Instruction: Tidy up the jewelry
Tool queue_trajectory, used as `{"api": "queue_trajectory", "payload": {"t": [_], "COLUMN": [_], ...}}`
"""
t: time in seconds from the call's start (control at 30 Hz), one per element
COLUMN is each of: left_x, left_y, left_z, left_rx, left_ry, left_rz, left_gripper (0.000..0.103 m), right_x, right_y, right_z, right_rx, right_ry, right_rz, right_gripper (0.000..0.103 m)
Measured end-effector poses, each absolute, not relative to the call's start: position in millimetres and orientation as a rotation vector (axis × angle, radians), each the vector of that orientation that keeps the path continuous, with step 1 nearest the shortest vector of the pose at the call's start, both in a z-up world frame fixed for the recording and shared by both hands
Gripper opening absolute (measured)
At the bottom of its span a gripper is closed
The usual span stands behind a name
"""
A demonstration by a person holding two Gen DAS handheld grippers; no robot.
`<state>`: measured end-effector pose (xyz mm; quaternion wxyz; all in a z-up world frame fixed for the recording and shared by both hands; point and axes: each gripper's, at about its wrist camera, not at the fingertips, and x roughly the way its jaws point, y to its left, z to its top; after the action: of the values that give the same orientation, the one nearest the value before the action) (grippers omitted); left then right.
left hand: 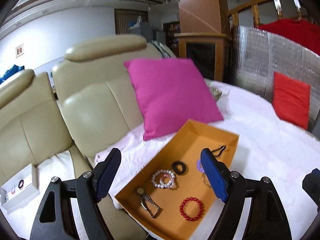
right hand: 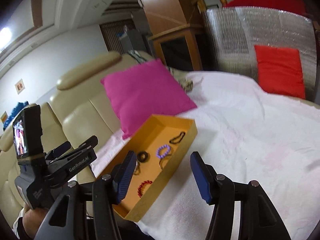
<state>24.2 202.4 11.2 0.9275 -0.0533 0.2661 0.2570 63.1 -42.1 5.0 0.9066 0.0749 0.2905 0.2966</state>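
Both grippers are held wide apart with nothing in them: the left gripper [left hand: 162, 176], the right gripper [right hand: 163, 177]. Just beyond, bracelets [left hand: 165, 179] and a watch [left hand: 147, 201] are laid in the orange box [left hand: 212, 129] on the white blanket [left hand: 270, 150]. Farther back, a pink pillow [left hand: 170, 96] is propped up.

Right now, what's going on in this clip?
A person holds a two-finger gripper in each hand over an orange box of jewelry on a white-covered couch. Both the left gripper and right gripper are open and hold nothing. In the box lie a watch, a red bead bracelet, white pearl bracelets, a black ring and a purple bracelet. A smaller white box with a few pieces sits off to the left.
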Motion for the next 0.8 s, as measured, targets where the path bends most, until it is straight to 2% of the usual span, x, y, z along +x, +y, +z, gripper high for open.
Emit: {"api": "queue_trajectory", "payload": {"t": [0.17,0.4,0.6,0.8], "left_x": [-1.0,-36.5,-68.8,-102.3], "left_y": [159.2,115.1,120.7,159.3], "left_z": [53.6,86.2,101.2,106.5], "left_rx": [-0.076,-0.037,0.014,0.034], "left_ry": [0.479,0.441,0.463,0.436], "left_rz": [0.442,0.396,0.423,0.499], "left_gripper": [0.082,0.082,0.083,0.086], "right_x": [37.9,-3.5,-41.7,-69.3], "right_y": [-83.9,-128.0,-125.3,-92.9], "right_z": [34.9,59.9,67.6,68.4], "right_rx": [0.175,0.216,0.229,0.211], "right_ry": [0.509,0.440,0.423,0.441], "right_rz": [0.573,0.536,0.563,0.583], "right_gripper": [0.065,0.069,0.071,0.072]}}
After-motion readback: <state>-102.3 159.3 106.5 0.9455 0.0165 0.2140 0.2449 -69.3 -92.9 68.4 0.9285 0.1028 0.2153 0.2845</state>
